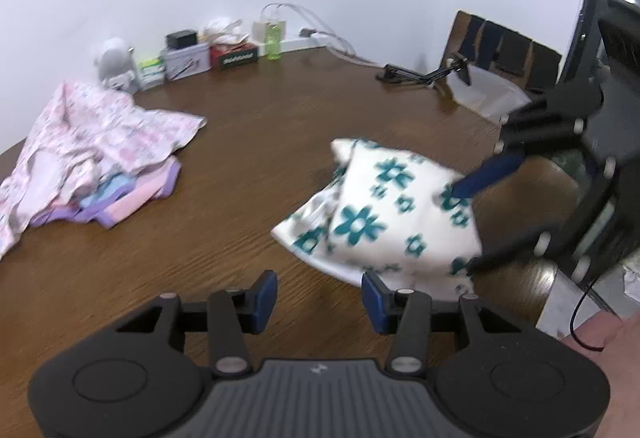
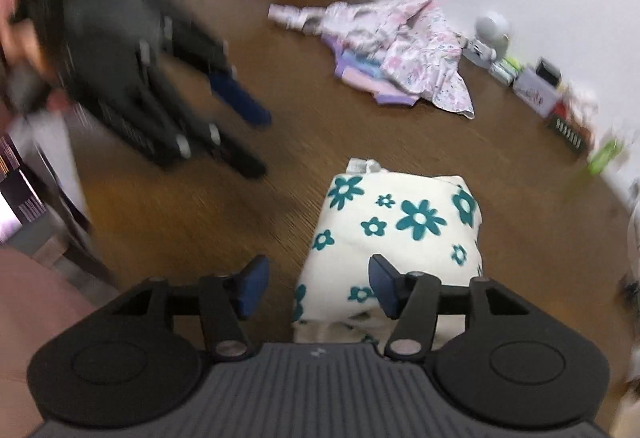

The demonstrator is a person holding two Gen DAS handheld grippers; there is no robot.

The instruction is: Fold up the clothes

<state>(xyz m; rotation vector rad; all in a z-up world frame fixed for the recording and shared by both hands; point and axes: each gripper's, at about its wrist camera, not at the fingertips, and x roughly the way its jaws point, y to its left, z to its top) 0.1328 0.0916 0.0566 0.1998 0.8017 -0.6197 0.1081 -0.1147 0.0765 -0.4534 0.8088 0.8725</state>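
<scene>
Folded white garment [image 2: 400,234] with teal flowers lies on the brown table [image 1: 248,142]. Both grippers gape empty: left gripper [image 1: 319,296], right gripper [image 2: 314,286]. Only the left view shows a monitor [image 1: 612,38].

Brown wooden table [image 1: 248,126] bearing folded floral garment [image 1: 384,214], pink clothes pile [image 1: 100,154].

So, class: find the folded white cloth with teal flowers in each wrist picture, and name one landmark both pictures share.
Left wrist view: the flowered cloth lies right of centre on the table, beyond the fingers.
Right wrist view: the flowered cloth lies low and centre-right, running under the right-hand finger.
Shared landmark: the pink clothes pile further back.
</scene>
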